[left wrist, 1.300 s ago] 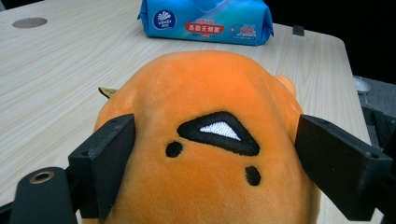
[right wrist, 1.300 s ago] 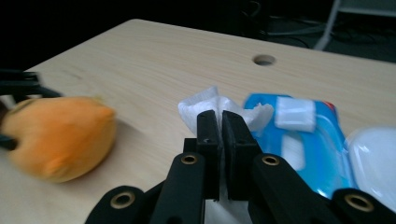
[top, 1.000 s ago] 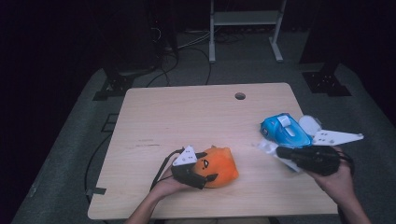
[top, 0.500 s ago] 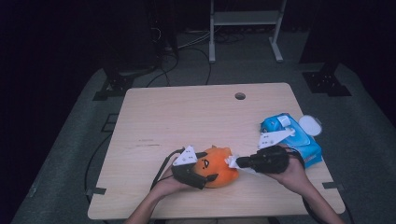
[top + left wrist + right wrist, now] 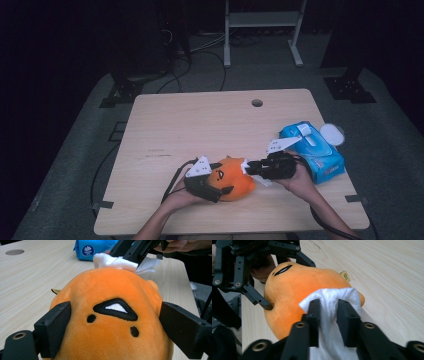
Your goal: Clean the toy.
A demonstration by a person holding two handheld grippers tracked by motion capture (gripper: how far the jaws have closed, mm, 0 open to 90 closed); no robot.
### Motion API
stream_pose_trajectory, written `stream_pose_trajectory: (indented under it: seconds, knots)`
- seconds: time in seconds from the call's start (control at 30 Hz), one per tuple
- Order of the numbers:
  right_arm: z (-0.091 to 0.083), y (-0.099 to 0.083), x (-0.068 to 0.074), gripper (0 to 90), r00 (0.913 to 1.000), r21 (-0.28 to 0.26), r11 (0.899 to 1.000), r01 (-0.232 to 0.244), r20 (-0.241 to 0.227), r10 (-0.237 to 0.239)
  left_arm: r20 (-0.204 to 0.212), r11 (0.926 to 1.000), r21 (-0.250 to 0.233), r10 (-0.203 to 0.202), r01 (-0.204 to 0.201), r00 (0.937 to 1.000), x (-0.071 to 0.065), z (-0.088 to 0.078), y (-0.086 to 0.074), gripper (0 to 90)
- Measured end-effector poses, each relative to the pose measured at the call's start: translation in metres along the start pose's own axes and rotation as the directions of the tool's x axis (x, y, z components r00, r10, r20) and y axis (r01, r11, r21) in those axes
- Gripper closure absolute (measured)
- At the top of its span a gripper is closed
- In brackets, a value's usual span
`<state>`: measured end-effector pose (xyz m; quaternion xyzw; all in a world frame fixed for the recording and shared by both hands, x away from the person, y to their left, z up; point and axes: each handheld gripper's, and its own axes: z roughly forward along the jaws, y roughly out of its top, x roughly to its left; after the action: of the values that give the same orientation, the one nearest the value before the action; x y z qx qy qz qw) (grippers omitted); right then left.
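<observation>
Swung from wipes pack (image 5: 312,150) to orange plush (image 5: 232,177), jaws just loosened round wet wipe (image 5: 329,303): re-pinch right tool (image 5: 328,307) firmly, rub gently while left tool (image 5: 112,322) clamps plush.

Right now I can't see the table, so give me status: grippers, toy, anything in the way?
Left gripper clamps the orange plush. Right gripper pinches a white wipe against the plush. Wipe pack lies beside; nothing blocking.
</observation>
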<state>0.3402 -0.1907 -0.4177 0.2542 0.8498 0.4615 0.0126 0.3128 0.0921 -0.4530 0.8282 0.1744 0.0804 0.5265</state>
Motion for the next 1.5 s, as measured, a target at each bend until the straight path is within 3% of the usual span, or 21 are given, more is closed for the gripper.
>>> stream_pose_trajectory:
  seconds: [0.17, 0.3, 0.4, 0.57, 0.73, 0.77, 0.83, 0.9, 1.07, 1.13, 1.23, 1.33, 1.5]
  knots:
    - [0.006, 0.002, -0.007, 58.3, 0.9975, -0.004, 1.0, 0.005, -0.07, -0.005, 0.007, 0.9997, 0.022, 0.014, -0.014, 0.9999, 0.0, 0.001, 0.002, 11.9]
    - [0.013, 0.006, -0.012, 56.3, 0.9919, 0.006, 1.0, 0.009, -0.127, -0.008, 0.015, 0.9985, 0.041, 0.036, -0.037, 0.9992, -0.002, 0.001, 0.002, 11.6]
    - [0.017, 0.007, -0.01, 60.1, 0.9907, 0.017, 1.0, -0.014, -0.135, 0.016, 0.024, 0.9972, 0.05, 0.055, -0.056, 0.9982, -0.003, 0.001, 0.002, 10.8]
    - [0.021, 0.001, -0.007, 75.6, 0.9873, 0.02, 0.998, -0.067, -0.143, 0.069, 0.04, 0.9909, 0.09, 0.097, -0.1, 0.9945, -0.002, -0.006, 0.008, 8.8]
    - [0.018, -0.001, 0.0, 78.7, 0.9926, 0.015, 0.998, -0.063, -0.103, 0.064, 0.051, 0.9933, 0.099, 0.055, -0.06, 0.9972, 0.002, -0.025, 0.018, 10.8]
    - [0.017, -0.001, 0.0, 79.1, 0.9932, 0.017, 0.998, -0.062, -0.097, 0.064, 0.056, 0.9901, 0.122, 0.063, -0.07, 0.9964, 0.002, -0.025, 0.017, 10.8]
    - [0.014, 0.0, 0.0, 79.8, 0.994, 0.012, 0.998, -0.058, -0.093, 0.058, 0.033, 0.9802, 0.154, 0.12, -0.124, 0.9922, 0.0, -0.021, 0.013, 13.0]
    - [0.009, 0.002, 0.003, 80.5, 0.9958, 0.011, 0.999, -0.045, -0.079, 0.046, 0.031, 0.9807, 0.151, 0.122, -0.125, 0.9921, 0.001, -0.02, 0.011, 14.9]
    - [-0.004, 0.007, 0.02, 80.7, 0.9983, 0.019, 1.0, 0.023, -0.054, -0.022, 0.022, 0.9892, 0.112, 0.092, -0.094, 0.9955, 0.007, -0.02, 0.007, 18.9]
    - [-0.005, 0.01, 0.03, 80.8, 0.9964, 0.01, 0.999, 0.046, -0.072, -0.046, 0.014, 0.9897, 0.108, 0.093, -0.094, 0.9955, 0.008, -0.019, 0.007, 19.9]
    - [0.005, 0.013, 0.05, 80.7, 0.9903, 0.03, 0.994, 0.105, -0.095, -0.101, 0.011, 0.9901, 0.098, 0.1, -0.101, 0.9949, 0.007, -0.016, 0.007, 20.3]
    - [0.019, 0.014, 0.064, 80.7, 0.9844, 0.076, 0.982, 0.17, -0.058, -0.166, 0.011, 0.9892, 0.103, 0.104, -0.104, 0.9945, 0.007, -0.016, 0.007, 21.6]
    - [0.008, 0.006, 0.046, 80.9, 0.9921, 0.06, 0.99, 0.124, -0.025, -0.123, 0.01, 0.9933, 0.086, 0.077, -0.077, 0.997, 0.011, -0.015, 0.005, 22.8]
